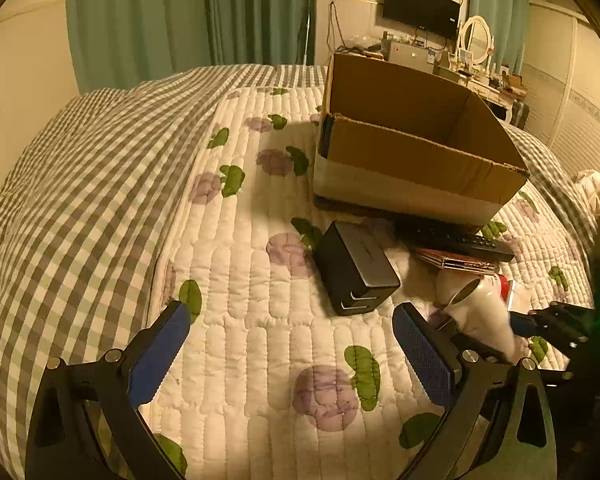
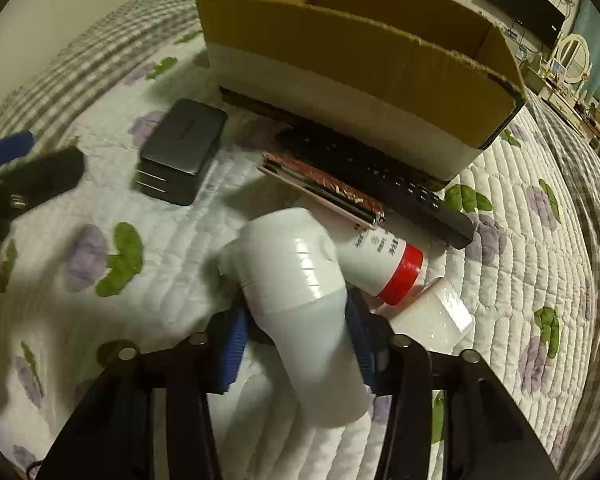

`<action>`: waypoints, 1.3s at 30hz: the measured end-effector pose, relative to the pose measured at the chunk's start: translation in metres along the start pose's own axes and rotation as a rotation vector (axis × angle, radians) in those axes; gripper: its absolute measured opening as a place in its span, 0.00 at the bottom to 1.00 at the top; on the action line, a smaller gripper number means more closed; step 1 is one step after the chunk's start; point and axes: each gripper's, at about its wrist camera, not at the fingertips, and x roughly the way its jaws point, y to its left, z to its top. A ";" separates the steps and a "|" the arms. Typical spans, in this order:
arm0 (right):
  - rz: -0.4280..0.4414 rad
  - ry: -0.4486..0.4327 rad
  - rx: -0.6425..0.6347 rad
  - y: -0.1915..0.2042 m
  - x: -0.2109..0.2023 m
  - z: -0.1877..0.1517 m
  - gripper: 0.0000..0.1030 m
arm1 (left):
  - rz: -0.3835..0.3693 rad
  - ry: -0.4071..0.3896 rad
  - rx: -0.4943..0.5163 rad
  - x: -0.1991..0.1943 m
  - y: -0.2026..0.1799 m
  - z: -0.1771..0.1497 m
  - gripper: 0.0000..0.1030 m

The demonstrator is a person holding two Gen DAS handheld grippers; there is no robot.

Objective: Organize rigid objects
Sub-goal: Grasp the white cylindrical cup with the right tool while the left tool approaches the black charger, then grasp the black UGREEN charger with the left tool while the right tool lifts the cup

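1. Bedroom setting: a bed is covered by a white quilted bedspread (image 1: 260, 320) printed with purple flowers and green leaves, with a grey checked blanket (image 1: 80, 168) to one side.
2. An open brown cardboard box (image 2: 360, 60) is set on the quilt and appears empty as far as its inside can be seen.
3. Just in front of the box, several items are laid close together: a dark grey rectangular power adapter (image 2: 184, 148), a long black remote control (image 2: 380, 176), a flat pink-edged case (image 2: 324, 192), and a white bottle with a red band and clear cap (image 2: 384, 264).
4. The right gripper (image 2: 296, 340) is closed around the handle of a white plastic hair-dryer-shaped appliance (image 2: 296, 280), which is held just above the quilt, near the bottle.
5. The left gripper (image 1: 292, 356) is held wide apart and empty above the quilt, near the adapter.
6. The step in hand is judged to be the carrying of the white appliance to the box.
7. A lift over the box's near wall is called for next, without the bottle being knocked.
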 end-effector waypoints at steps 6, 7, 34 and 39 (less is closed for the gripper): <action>0.005 -0.109 0.070 -0.013 -0.047 0.014 0.42 | 0.001 0.023 0.009 0.003 -0.009 -0.004 1.00; 0.002 -0.119 0.102 -0.020 -0.052 0.018 0.42 | -0.002 0.025 0.009 0.003 -0.011 -0.003 1.00; -0.075 -0.080 0.317 -0.089 -0.017 0.035 0.42 | 0.038 0.087 0.031 0.092 -0.053 0.033 0.51; -0.082 -0.098 0.287 -0.083 -0.041 0.029 0.42 | 0.004 0.090 0.016 0.064 -0.048 0.032 0.41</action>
